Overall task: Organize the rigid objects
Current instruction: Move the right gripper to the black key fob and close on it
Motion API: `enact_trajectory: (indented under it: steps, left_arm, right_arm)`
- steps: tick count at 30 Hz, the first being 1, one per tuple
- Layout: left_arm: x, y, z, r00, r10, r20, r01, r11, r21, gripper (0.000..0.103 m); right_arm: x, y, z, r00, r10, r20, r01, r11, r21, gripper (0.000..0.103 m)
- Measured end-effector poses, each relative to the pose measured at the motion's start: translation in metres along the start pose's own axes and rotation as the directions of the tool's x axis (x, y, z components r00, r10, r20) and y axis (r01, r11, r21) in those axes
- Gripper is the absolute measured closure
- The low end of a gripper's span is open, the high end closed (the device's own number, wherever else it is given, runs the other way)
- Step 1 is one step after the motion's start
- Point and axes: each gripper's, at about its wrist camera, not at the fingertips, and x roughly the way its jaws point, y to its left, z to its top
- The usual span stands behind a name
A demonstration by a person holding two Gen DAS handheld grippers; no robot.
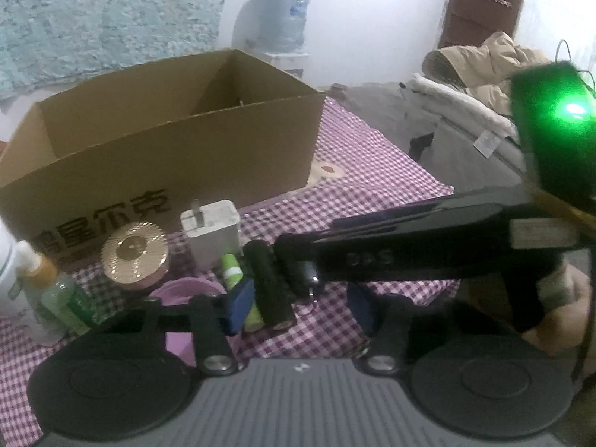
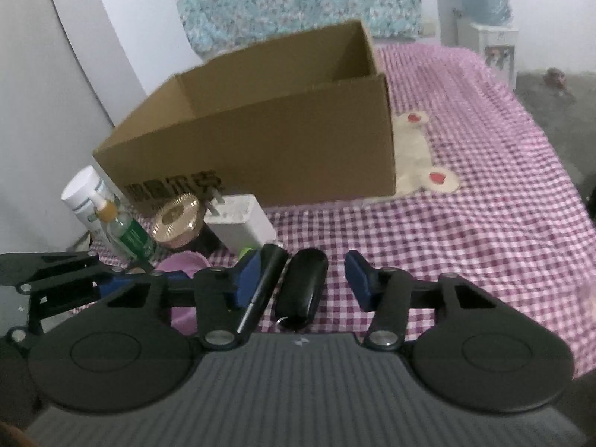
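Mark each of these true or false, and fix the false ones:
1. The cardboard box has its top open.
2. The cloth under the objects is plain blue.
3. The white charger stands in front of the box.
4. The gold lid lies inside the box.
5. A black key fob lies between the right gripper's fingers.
1. True: the cardboard box is open on top.
2. False: the cloth is purple-and-white checked.
3. True: the white charger stands just in front of the box.
4. False: the gold lid sits outside, left of the charger.
5. True: the black key fob lies between the right gripper's blue pads, untouched.
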Motion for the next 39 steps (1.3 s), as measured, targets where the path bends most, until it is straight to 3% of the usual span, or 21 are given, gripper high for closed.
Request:
enact_trajectory:
  steps: [1, 6, 18, 21, 27, 34, 39]
  left_arm:
    - [0.002, -0.001, 0.001, 1.000, -0.005, -0.008, 0.005, 1.000, 0.005, 0.058]
    - [0.013, -0.006, 0.003, 0.999, -0.026, -0.029, 0.027, 0.999, 0.028, 0.058]
    - [0.040, -0.022, 0.011, 0.993, -0.074, -0.095, 0.082, 0.994, 0.078, 0.057]
    - [0.050, -0.027, 0.012, 0.991, -0.055, -0.122, 0.066, 0.994, 0.089, 0.057]
    - [0.054, -0.028, 0.015, 0.992, -0.026, -0.126, 0.038, 0.995, 0.088, 0.056]
    - [0.057, -0.026, 0.016, 0.989, 0.026, -0.144, -0.012, 0.995, 0.098, 0.052]
    - [0.065, -0.026, 0.019, 0.987, 0.030, -0.159, -0.017, 0.996, 0.084, 0.052]
  right_arm:
    - [0.005, -0.001, 0.000, 1.000, 0.003, -0.016, -0.003, 1.000, 0.002, 0.060]
    - [0.025, -0.011, -0.002, 0.997, 0.028, -0.076, -0.027, 1.000, 0.017, 0.076]
    - [0.018, -0.050, -0.011, 0.989, 0.128, -0.070, -0.114, 0.977, 0.179, 0.079]
    - [0.014, -0.059, -0.014, 0.994, 0.086, -0.065, -0.073, 0.981, 0.181, 0.093]
    - [0.012, -0.078, -0.015, 0.988, 0.144, -0.047, -0.126, 0.953, 0.277, 0.089]
    - [0.022, -0.085, -0.009, 0.960, 0.276, -0.037, -0.246, 0.901, 0.359, 0.088]
    - [0.035, -0.078, -0.007, 0.953, 0.294, -0.073, -0.250, 0.900, 0.357, 0.086]
